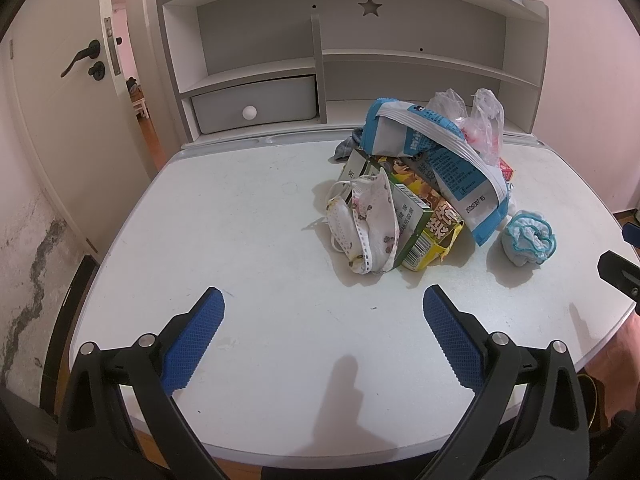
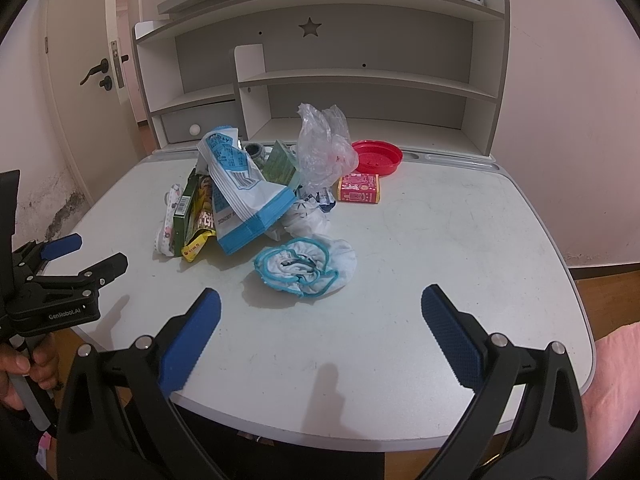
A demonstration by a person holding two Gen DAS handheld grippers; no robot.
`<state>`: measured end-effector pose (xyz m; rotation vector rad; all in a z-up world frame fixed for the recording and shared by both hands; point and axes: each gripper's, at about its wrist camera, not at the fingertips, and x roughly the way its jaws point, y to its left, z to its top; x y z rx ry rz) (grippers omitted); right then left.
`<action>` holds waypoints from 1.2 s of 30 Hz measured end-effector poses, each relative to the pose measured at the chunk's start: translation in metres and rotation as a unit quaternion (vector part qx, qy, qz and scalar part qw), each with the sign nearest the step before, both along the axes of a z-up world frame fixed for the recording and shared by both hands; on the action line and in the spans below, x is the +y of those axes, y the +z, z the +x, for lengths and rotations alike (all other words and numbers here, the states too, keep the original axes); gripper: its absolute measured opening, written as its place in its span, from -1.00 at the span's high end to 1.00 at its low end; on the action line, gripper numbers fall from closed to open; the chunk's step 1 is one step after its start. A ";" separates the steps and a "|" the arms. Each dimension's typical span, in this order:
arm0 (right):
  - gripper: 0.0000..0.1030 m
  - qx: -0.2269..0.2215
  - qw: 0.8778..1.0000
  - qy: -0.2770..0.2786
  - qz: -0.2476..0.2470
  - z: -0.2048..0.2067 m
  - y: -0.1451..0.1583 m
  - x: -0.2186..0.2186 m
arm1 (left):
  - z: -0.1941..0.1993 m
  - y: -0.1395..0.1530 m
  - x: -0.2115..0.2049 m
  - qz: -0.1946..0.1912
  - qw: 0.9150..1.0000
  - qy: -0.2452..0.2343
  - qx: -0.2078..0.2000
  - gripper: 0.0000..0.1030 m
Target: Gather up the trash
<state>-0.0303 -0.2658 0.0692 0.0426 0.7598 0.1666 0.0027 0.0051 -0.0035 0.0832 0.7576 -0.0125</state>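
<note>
A pile of trash lies on the white desk (image 1: 240,240): a blue-and-white snack bag (image 1: 444,152) (image 2: 244,196), a used face mask (image 1: 368,228), a green box (image 1: 412,220), a yellow wrapper (image 1: 440,228), a clear plastic bag (image 1: 480,120) (image 2: 324,144). A crumpled white cover with blue trim (image 1: 528,240) (image 2: 304,268) lies beside the pile. My left gripper (image 1: 322,308) is open and empty, short of the pile. My right gripper (image 2: 320,306) is open and empty, just short of the crumpled cover.
A red lid (image 2: 376,158) and a small red box (image 2: 358,188) lie behind the pile. A shelf unit with a drawer (image 1: 256,108) stands at the desk's back. A door (image 1: 76,92) is at the left. The left gripper also shows in the right wrist view (image 2: 84,256).
</note>
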 end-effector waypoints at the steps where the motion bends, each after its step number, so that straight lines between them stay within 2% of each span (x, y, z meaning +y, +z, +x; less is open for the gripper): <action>1: -0.89 0.000 1.000 0.000 0.000 -0.001 0.000 0.000 | 0.000 0.000 0.000 0.000 1.000 0.000 0.001 -0.88; 8: -0.89 0.004 1.000 0.002 0.001 0.001 -0.003 -0.001 | 0.010 -0.003 -0.002 -0.018 1.000 -0.017 0.017 -0.88; 11: -0.89 0.011 1.000 0.001 0.004 0.004 -0.008 -0.004 | 0.031 -0.001 -0.001 -0.039 0.999 -0.024 0.029 -0.88; 17: -0.89 0.027 1.000 0.000 0.005 0.010 -0.018 -0.010 | 0.066 -0.009 0.001 -0.039 0.998 -0.023 0.042 -0.87; 22: -0.89 0.031 1.000 0.004 0.004 0.012 -0.025 -0.012 | 0.084 -0.021 0.009 -0.059 0.996 -0.021 0.066 -0.85; 24: -0.89 0.034 0.999 0.007 -0.003 0.014 -0.029 -0.011 | 0.090 -0.025 0.009 -0.061 0.995 -0.027 0.072 -0.73; 26: -0.89 0.037 0.999 0.009 -0.009 0.016 -0.032 -0.010 | 0.096 -0.028 0.010 -0.071 0.994 -0.037 0.080 -0.33; 27: -0.89 0.039 0.999 0.011 -0.006 0.018 -0.033 -0.009 | 0.098 -0.029 0.011 -0.075 0.993 -0.041 0.085 -0.20; 29: -0.89 0.042 0.999 0.022 -0.002 0.020 -0.034 -0.005 | 0.098 -0.032 0.014 -0.092 0.990 -0.052 0.096 0.25; 31: -0.86 0.046 0.998 0.032 -0.003 0.024 -0.034 0.000 | 0.096 -0.030 0.017 -0.090 0.990 -0.064 0.090 0.46; 32: -0.85 0.048 0.998 0.033 -0.004 0.027 -0.034 0.003 | 0.095 -0.028 0.017 -0.087 0.990 -0.065 0.087 0.54; 36: -0.83 0.062 0.997 0.041 -0.001 0.045 -0.036 0.014 | 0.081 -0.017 0.023 -0.088 0.991 -0.069 0.079 0.56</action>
